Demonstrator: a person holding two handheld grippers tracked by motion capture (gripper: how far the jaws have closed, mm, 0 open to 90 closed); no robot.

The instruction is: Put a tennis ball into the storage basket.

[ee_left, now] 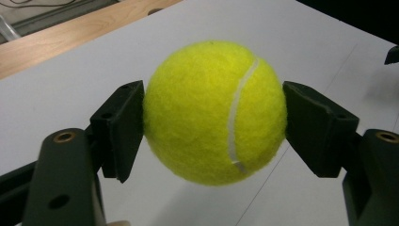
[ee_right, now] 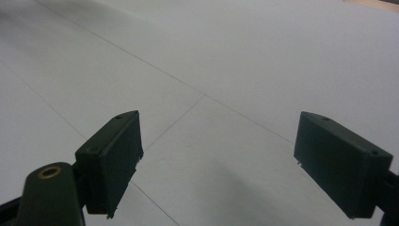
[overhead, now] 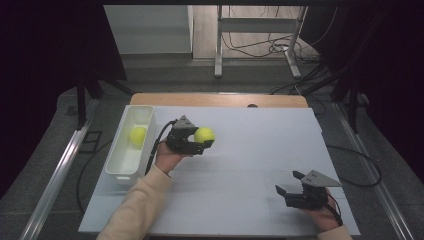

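A yellow tennis ball (overhead: 204, 135) (ee_left: 214, 110) is clamped between the two black jaws of my left gripper (overhead: 206, 141) (ee_left: 214, 122), which is shut on it and holds it a little above the white table, just right of the white bin (overhead: 121, 165). A second yellow tennis ball (overhead: 138, 135) lies inside that bin. Near the table's front right corner my right gripper (overhead: 287, 183) (ee_right: 219, 162) is open, its jaws far apart with only bare white table between them.
The white table top (overhead: 250, 150) has a wooden strip (overhead: 220, 99) along its far edge. Beyond it stand a metal frame's legs (overhead: 218, 50) and loose cables (overhead: 270, 47) on the floor. A cable (overhead: 360, 165) trails off the table's right side.
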